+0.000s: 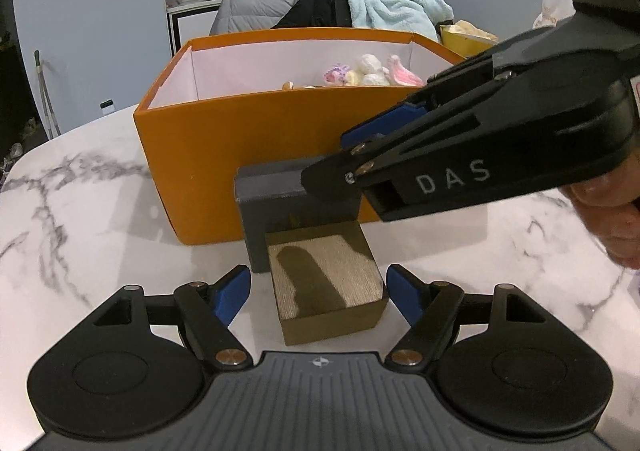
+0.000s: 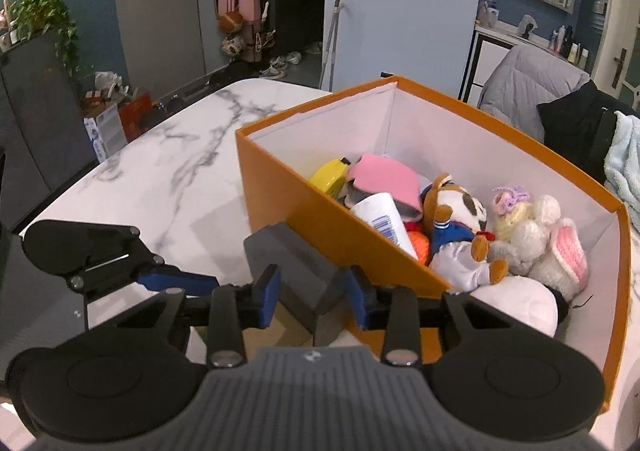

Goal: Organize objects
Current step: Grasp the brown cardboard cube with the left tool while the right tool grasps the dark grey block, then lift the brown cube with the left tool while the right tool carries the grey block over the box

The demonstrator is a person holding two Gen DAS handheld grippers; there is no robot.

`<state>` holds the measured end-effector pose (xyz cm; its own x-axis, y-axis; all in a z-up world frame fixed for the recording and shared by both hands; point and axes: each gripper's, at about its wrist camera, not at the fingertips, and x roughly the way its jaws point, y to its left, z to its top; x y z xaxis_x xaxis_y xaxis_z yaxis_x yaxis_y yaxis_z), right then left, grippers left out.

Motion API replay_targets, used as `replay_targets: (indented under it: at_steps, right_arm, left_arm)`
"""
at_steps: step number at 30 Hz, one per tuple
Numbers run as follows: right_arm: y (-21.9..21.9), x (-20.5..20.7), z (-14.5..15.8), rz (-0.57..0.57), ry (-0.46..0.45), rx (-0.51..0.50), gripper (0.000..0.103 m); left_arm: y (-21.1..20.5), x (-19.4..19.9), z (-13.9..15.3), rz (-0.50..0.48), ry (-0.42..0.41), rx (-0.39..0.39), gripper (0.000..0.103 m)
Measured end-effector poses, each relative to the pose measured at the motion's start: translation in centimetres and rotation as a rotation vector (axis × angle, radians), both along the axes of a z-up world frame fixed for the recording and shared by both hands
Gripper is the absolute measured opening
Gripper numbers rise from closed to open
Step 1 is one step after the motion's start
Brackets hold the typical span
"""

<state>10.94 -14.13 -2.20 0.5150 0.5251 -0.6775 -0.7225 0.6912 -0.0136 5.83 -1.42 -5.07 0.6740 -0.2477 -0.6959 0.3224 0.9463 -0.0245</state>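
Observation:
A small gold box [image 1: 326,283] stands open on the marble table [image 1: 100,211], its ribbed lining showing. Its grey lid [image 1: 272,203] stands upright behind it, against the orange box [image 1: 224,155]. My left gripper [image 1: 318,285] is open, one blue pad on each side of the gold box, with a gap on the left. My right gripper [image 2: 314,293] comes in from the right, and its pads [image 2: 269,293] are shut on the top of the grey lid [image 2: 288,255]. In the left wrist view the right gripper's fingertips [image 1: 352,167] sit on the lid's upper edge.
The orange box [image 2: 320,219] holds several plush toys [image 2: 460,235], a white tube, and a yellow and a pink item. A person's hand [image 1: 608,219] holds the right gripper. A light blue towel [image 1: 400,7] and dark clothes lie behind the box. Bare marble stretches left.

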Motion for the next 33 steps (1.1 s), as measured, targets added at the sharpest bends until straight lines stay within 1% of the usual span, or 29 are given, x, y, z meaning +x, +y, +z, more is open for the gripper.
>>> replay_targets:
  at_steps: [2,5,7,8,11,14,18,20,22,25,28,29,33]
  right_arm:
    - [0.1,0.2,-0.1,0.002,0.007,0.012,0.037]
    - [0.7,0.0,-0.2,0.022,-0.007,0.001,0.038]
    - [1.0,0.0,-0.2,0.033,-0.015,-0.007,0.038]
    - [1.1,0.0,-0.2,0.033,-0.014,-0.007,0.038]
    - [1.1,0.2,-0.1,0.033,0.006,-0.007,0.038]
    - [0.9,0.4,0.1,0.029,0.033,-0.008,0.038]
    - [0.5,0.4,0.5,0.046,0.122,0.032,0.038]
    - [0.7,0.0,0.6,0.072,0.151,0.039,0.038]
    - [1.0,-0.4,0.7,0.088,0.156,0.036,0.038]
    - [1.3,-0.8,0.5,0.072,0.123,0.02,0.039]
    - [1.4,-0.4,0.3,0.028,0.108,0.015,0.054]
    - [1.4,-0.3,0.1,0.011,0.102,0.013,0.058]
    - [1.9,0.0,-0.9,-0.034,0.108,-0.006,0.057]
  left_arm:
    - [0.2,0.4,0.0,0.003,0.008,-0.016,0.087]
    - [0.4,0.6,-0.1,-0.002,0.022,-0.045,0.081]
    - [0.5,0.7,-0.1,-0.013,0.033,-0.06,0.075]
    - [0.5,0.6,-0.1,-0.017,0.035,-0.06,0.074]
    - [0.7,0.5,-0.1,-0.019,0.038,-0.051,0.074]
    - [1.3,0.3,0.0,0.004,0.043,-0.044,0.074]
    - [2.6,0.1,0.0,0.054,0.054,-0.017,0.071]
    - [3.4,0.0,-0.1,0.076,0.064,0.003,0.07]
    - [4.0,0.0,-0.2,0.101,0.075,0.019,0.07]
    - [4.8,-0.2,-0.3,0.115,0.088,0.021,0.07]
    - [5.3,-0.5,-0.3,0.112,0.089,0.014,0.07]
    - [5.3,-0.6,-0.3,0.106,0.086,0.015,0.07]
    - [4.8,-0.6,-0.4,0.096,0.082,0.021,0.075]
